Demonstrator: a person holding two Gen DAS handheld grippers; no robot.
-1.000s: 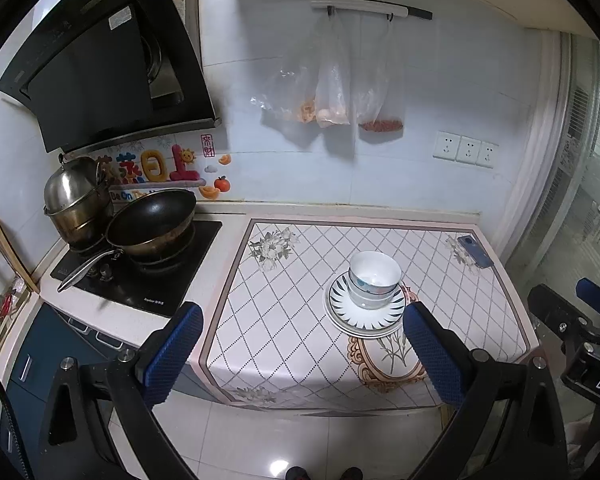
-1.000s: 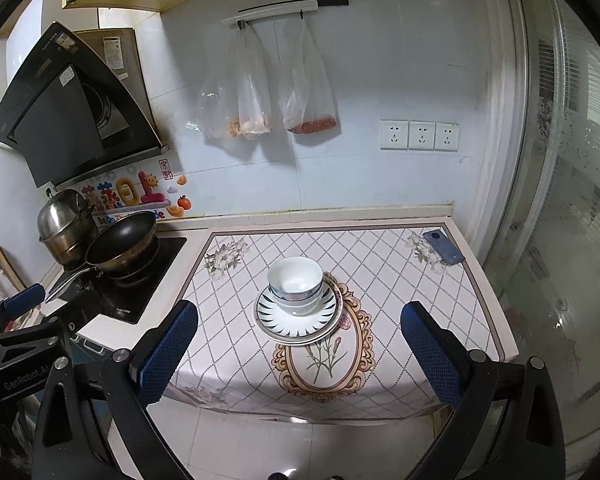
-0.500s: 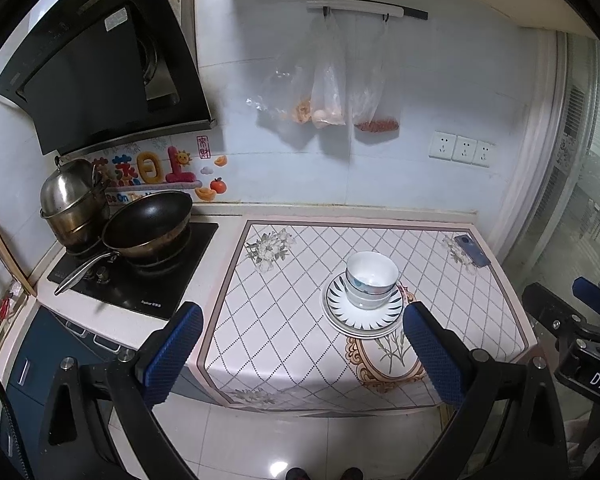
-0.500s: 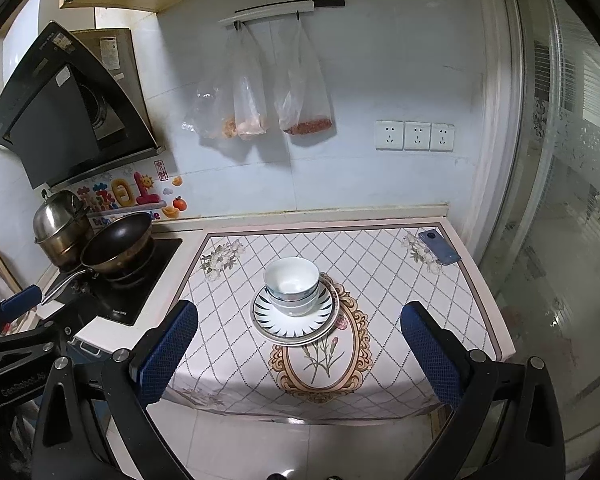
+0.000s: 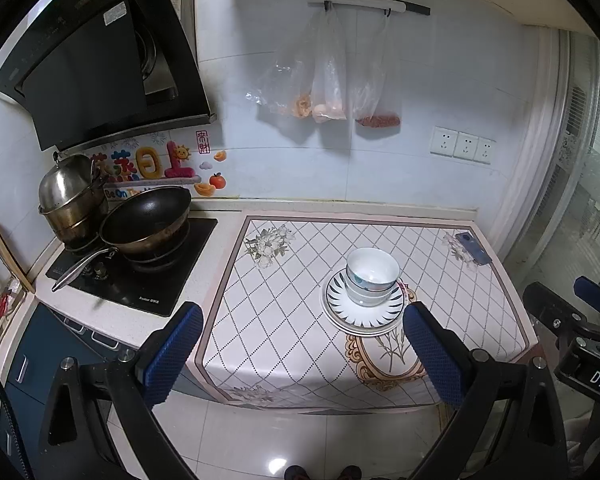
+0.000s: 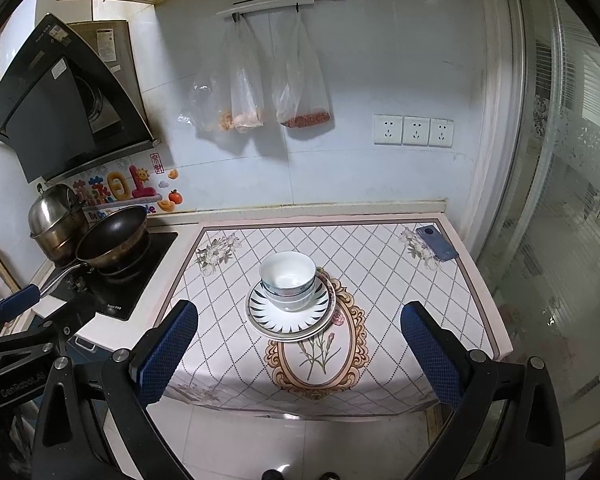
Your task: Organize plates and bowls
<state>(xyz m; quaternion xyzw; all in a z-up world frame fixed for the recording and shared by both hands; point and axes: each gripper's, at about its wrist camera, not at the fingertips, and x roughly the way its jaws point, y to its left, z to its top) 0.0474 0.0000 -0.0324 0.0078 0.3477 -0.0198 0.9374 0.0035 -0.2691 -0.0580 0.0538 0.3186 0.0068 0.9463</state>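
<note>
My left tongs [image 5: 298, 346] hang spread wide and empty short of the counter [image 5: 284, 320]; the stack lies ahead and to their right, its plates [image 5: 362, 312] just past the right pad. My right tongs [image 6: 298, 346], also spread and empty, have the nested bowls [image 6: 288, 280] nearly dead ahead, so I judge them nearer. The stack sits near the counter's front edge, with bare cloth all round it.

Even, cool indoor light; a lamp glare spot on the glossy floor [image 5: 275, 465]. Hanging bags [image 6: 260, 80] cast soft shadows on the wall [image 6: 380, 60]. Strong fisheye curvature, black vignette at corners; focus sharp throughout
</note>
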